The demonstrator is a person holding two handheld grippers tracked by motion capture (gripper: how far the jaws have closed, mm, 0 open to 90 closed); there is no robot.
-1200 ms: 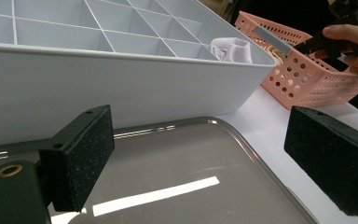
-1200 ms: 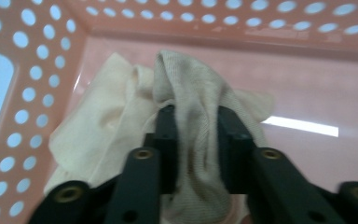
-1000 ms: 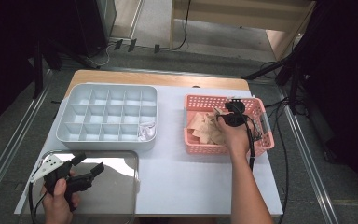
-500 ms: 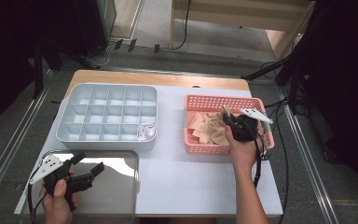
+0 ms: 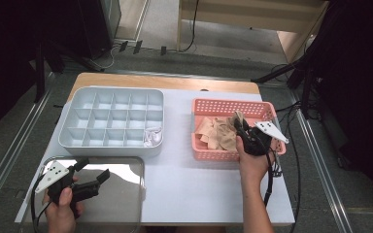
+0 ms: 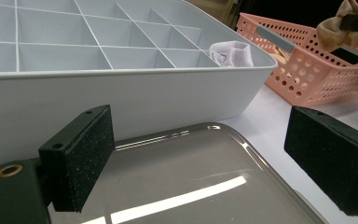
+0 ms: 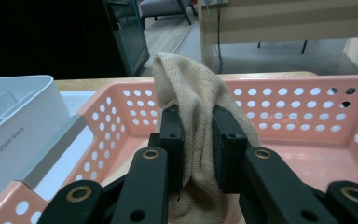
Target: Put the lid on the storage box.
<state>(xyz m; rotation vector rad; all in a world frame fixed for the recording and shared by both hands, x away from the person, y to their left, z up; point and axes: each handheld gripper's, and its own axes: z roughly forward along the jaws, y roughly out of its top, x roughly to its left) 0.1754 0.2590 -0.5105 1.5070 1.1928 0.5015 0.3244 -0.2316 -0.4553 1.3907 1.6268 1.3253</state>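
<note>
While one white sock (image 5: 151, 137) already sits in a corner cell of the grey divider tray (image 5: 111, 121): one cell filled.
Right claw (image 7: 196, 140): pinching a beige sock (image 7: 191, 102), lifted over the pink basket (image 5: 223, 108).
Left: more beige cloth in basket.
Left claw (image 6: 214, 158): spread, idle over steel tray (image 6: 191, 177).
Obstacles: basket rim, tray wall.

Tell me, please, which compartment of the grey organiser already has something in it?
The front-right corner compartment of the organiser, nearest the pink basket: it holds a white cloth, while the others look empty.
</note>
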